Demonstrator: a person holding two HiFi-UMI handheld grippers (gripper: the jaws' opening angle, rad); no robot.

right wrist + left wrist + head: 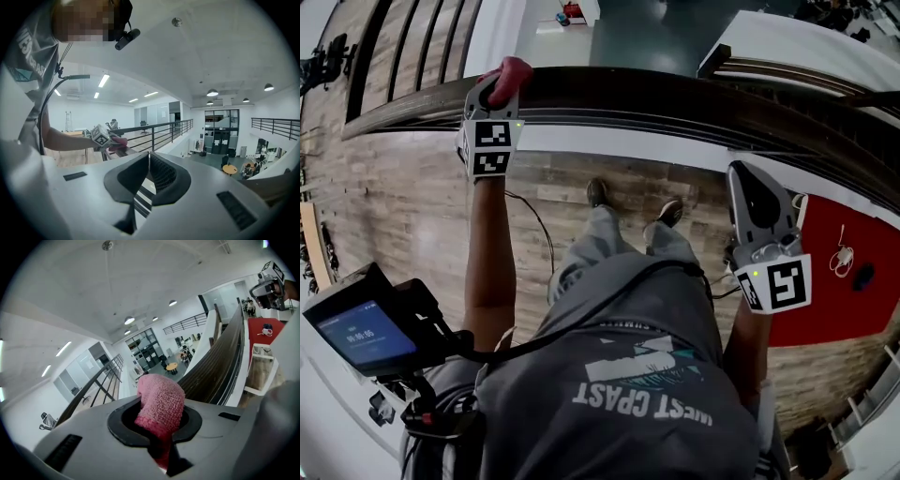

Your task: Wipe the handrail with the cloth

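Left gripper (pixel 495 94) is pressing the pink cloth (pixel 510 73) onto the handrail (pixel 675 101)!
Its jaws are clamping tight on the cloth, which is bunching up out of them and sitting on top of the dark wooden rail, over on the left. The right gripper (pixel 742 178) is hovering near the rail, well apart from the cloth, its 2 jaws closed together on nothing.

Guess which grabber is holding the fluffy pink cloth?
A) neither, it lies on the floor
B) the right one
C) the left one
C: the pink cloth is pinched between the jaws of the left gripper, up at the handrail, while the right gripper is shut with nothing in it.
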